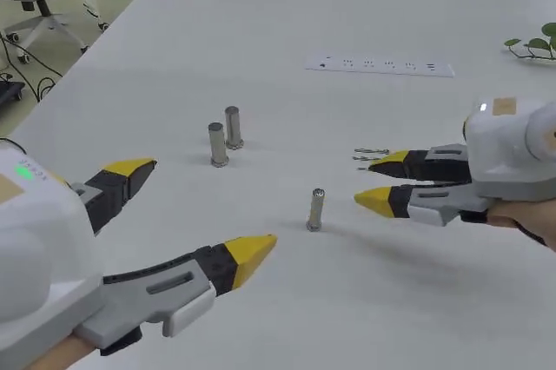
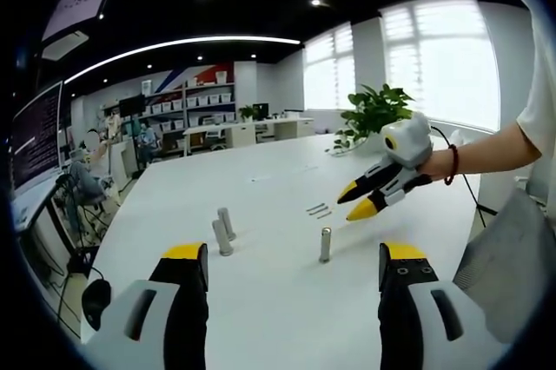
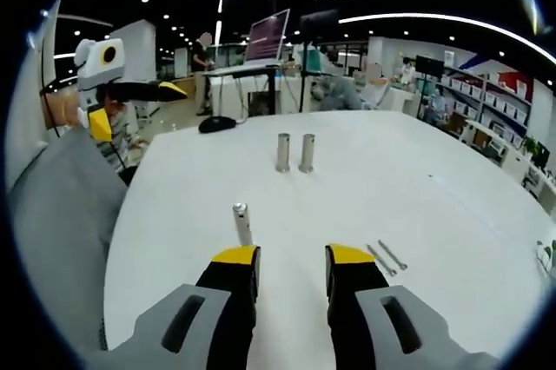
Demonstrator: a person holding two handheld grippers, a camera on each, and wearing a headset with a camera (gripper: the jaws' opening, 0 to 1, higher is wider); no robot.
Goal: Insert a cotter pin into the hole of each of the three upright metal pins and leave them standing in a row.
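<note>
The three metal pins are standing upright on the bench (image 1: 261,40). A pair of metal pins (image 1: 224,137) is standing close together, left of the middle. A lone metal pin (image 1: 316,210) is standing apart from them, closer to the near edge. None is showing a cotter pin through it, so the task is looking to be at its start. The cotter pins (image 1: 372,155) are lying flat on the bench, to the right of the lone metal pin and farther from the near edge. Their long axes are running roughly left to right.

The right gripper (image 1: 368,181) is hovering low, its jaws a narrow gap apart and gripping nothing. Its tips are pointing toward the left edge, roughly along the cotter pins' length. The cotter pins are sitting just beside the far jaw, on its outer side rather than between the two. The left gripper (image 1: 208,205) is hovering toward the near left corner, jaws spread wide and empty, well apart from the cotter pins.

So the right hand is the nearer one. The coming pick is likely calling for a small sideways shift toward the far edge, so that the jaws are closing across the thin wires. The holes in the metal pins are too small to make out.
</note>
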